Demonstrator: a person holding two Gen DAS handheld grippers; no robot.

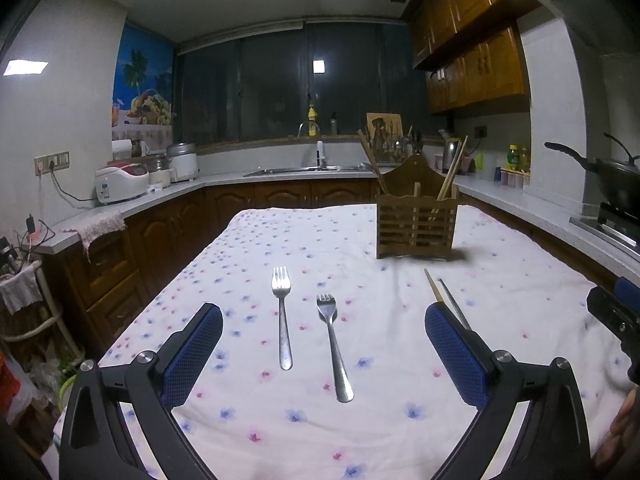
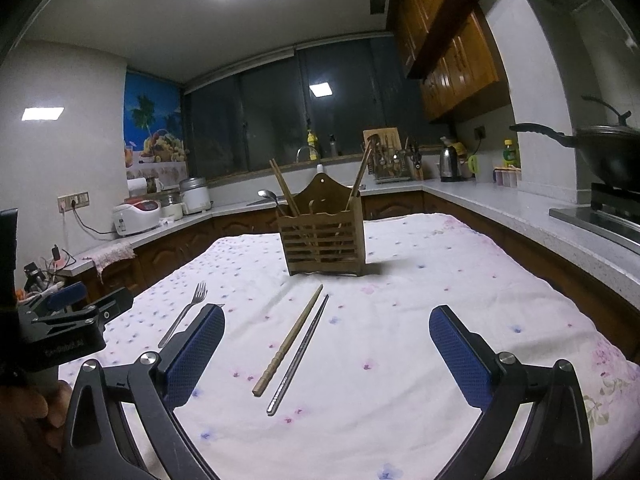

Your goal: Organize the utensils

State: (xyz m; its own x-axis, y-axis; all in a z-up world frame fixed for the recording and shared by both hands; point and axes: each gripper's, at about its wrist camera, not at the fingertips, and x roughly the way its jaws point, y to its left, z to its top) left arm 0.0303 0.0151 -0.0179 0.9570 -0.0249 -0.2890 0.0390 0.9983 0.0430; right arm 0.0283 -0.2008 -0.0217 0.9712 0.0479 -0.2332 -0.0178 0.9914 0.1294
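Left gripper (image 1: 324, 320): jaws wide, empty, above two forks (image 1: 282, 316).
Right gripper (image 2: 326, 324): jaws wide, empty, above two chopsticks (image 2: 289, 345).
Holder (image 2: 322, 242): upright on tablecloth (image 2: 440, 300), beyond the utensils.

Glossy metal forks (image 1: 282, 316) lie on matt floral cloth (image 1: 360, 420) near a slatted wooden holder (image 1: 416, 224) and a wooden chopstick (image 2: 289, 340).
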